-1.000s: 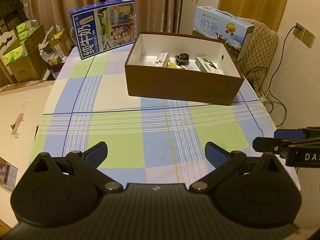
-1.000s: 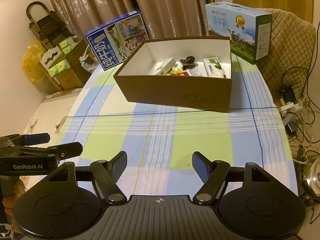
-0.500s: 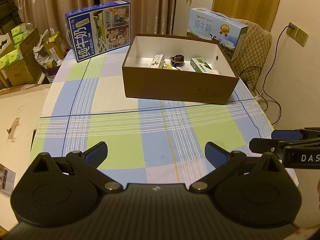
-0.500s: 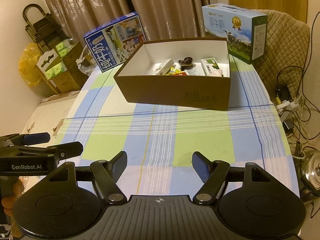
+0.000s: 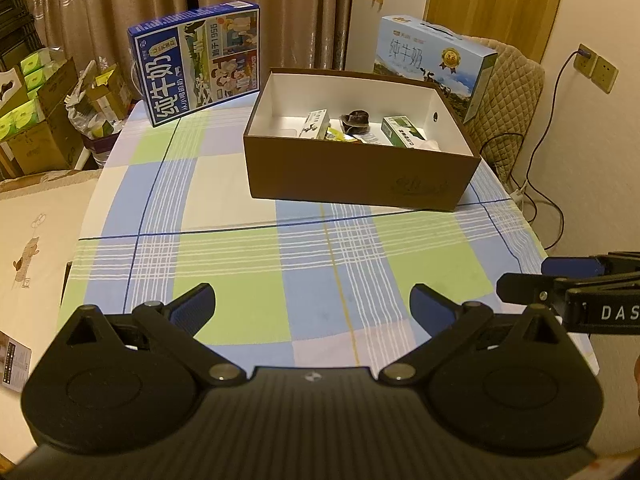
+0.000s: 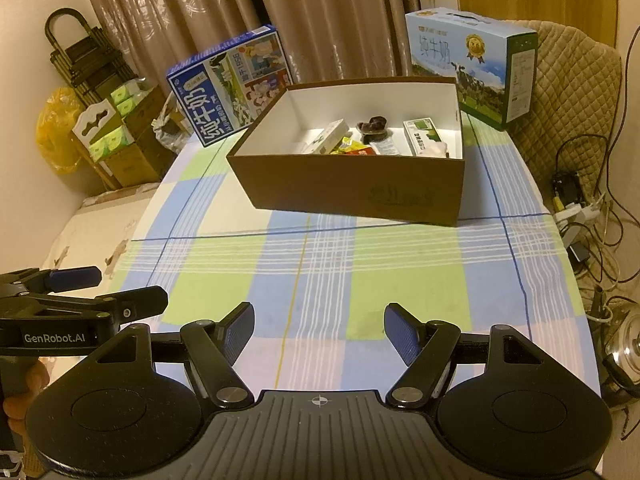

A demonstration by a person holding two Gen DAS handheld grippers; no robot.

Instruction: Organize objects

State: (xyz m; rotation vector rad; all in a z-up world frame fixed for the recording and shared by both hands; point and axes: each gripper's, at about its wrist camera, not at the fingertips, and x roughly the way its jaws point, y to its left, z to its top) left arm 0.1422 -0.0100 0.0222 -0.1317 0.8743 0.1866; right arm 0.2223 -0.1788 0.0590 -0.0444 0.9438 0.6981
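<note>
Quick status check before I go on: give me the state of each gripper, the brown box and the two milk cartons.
left gripper: open, empty, above the tablecloth.
right gripper: open, empty, above the tablecloth.
brown box: lidless, upright, several small items inside.
dark blue milk carton: closed, standing on edge behind the box.
light blue milk carton: closed, upright, handle on top.

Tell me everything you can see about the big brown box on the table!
The brown box looks like cardboard, dark brown outside and white inside, with no lid on it. It is a low rectangle sitting flat on the checked tablecloth, toward the far side. A faint logo marks its front wall, and one side wall has a small round hole. Inside lie small packets, a green-and-white carton and a dark lumpy thing. Neither gripper touches it.
</note>
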